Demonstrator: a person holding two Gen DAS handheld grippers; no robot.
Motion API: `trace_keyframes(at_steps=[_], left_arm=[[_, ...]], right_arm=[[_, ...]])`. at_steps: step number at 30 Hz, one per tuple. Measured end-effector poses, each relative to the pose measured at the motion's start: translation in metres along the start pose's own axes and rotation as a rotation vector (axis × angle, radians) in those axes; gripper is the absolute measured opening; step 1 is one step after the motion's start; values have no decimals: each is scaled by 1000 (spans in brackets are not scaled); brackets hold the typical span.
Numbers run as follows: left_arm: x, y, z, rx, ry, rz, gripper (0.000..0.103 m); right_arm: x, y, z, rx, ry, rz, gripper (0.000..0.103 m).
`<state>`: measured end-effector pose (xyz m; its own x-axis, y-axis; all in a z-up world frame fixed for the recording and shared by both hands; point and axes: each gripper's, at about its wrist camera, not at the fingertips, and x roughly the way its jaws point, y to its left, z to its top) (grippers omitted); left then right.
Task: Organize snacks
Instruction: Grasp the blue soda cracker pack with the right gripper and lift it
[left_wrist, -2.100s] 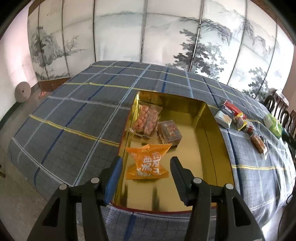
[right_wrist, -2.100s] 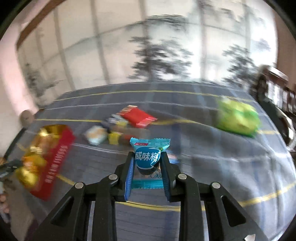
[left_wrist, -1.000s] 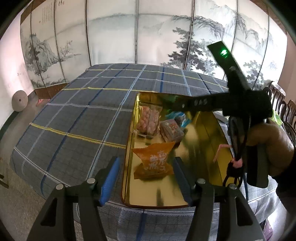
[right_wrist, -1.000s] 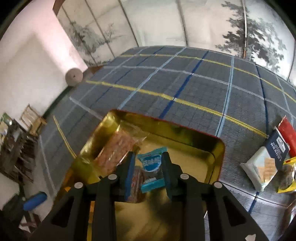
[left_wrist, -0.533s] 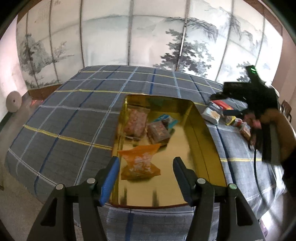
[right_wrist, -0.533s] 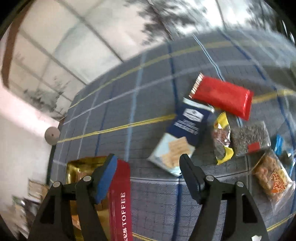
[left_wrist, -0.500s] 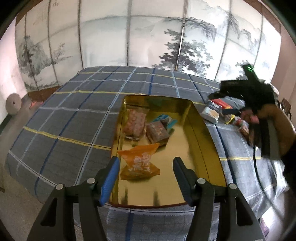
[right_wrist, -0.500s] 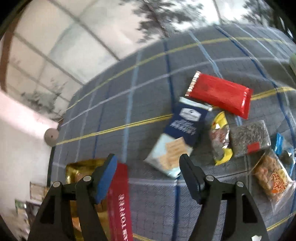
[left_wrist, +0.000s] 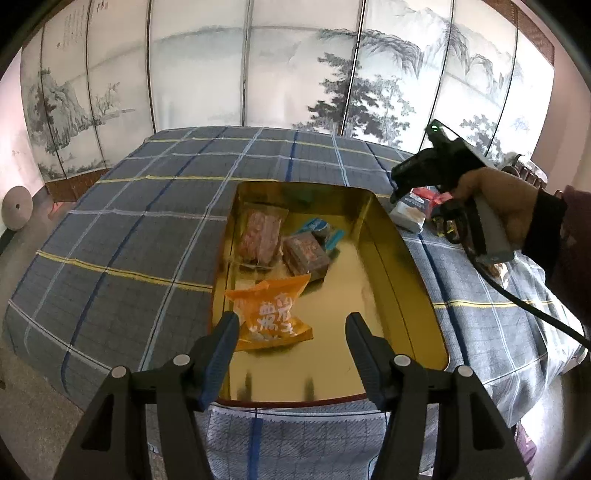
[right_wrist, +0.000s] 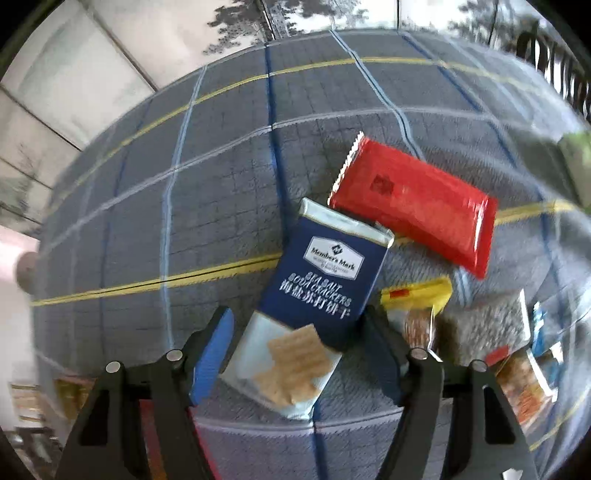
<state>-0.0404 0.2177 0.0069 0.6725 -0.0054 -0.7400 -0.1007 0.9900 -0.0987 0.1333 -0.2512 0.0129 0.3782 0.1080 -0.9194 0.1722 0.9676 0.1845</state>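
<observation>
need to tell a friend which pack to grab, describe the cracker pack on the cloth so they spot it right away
On the grey plaid tablecloth, just right of the gold tin, lies a cluster of loose snacks. The cracker pack is the one nearest the tin, beside a red wrapper; only it is navy blue with pictured crackers on its pale end.

A blue soda cracker pack (right_wrist: 317, 295) is seen lying on the grey plaid tablecloth (right_wrist: 184, 206), framed between the parted fingers of the right gripper (right_wrist: 295, 343), whose jaws have just been closing without pressing it. A red packet (right_wrist: 417, 206) lies just beyond, a yellow-topped packet (right_wrist: 417, 299) beside it
</observation>
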Motion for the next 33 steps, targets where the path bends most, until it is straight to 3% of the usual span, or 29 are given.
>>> trace_keyframes(at_steps=[3,7,11,14,17,18,19,24,25,26,27,33], left_arm=[[0,2,0,-14,6,0,61],[-6,2,0,-16,5,-1,61],[-15,-7,-1,29,-8,9,61],[-18,-19,-1,67,-7,-1,61],[-17,-37,1,98,13,-37,61],[-16,-45,3,107,27,-68,61],[-16,-51,4,115,33,-91,61],[-13,-89,13,135,73,-203,61],[-11,-98,16,136,87,-235,61],[-8,-106,19,137,100,-259,61],[-5,-116,23,145,110,-272,61],[18,-165,46,246,109,-295,61]], right_arm=[[-9,-15,-2,-137,-23,-27,54],[-45,-13,-14,-242,-72,105,48],[-127,3,-34,-204,-152,292,48],[-190,3,-63,-143,-231,323,48],[-216,-32,-98,-67,-311,214,48],[-210,-35,-106,-45,-328,175,48],[-204,-74,-117,-5,-346,137,48],[-148,-118,-139,78,-374,-37,48],[-142,-145,-147,90,-378,-67,48],[-127,-122,-144,99,-382,-75,48],[-120,-139,-150,115,-383,-74,48],[-81,-127,-154,102,-402,-118,48]])
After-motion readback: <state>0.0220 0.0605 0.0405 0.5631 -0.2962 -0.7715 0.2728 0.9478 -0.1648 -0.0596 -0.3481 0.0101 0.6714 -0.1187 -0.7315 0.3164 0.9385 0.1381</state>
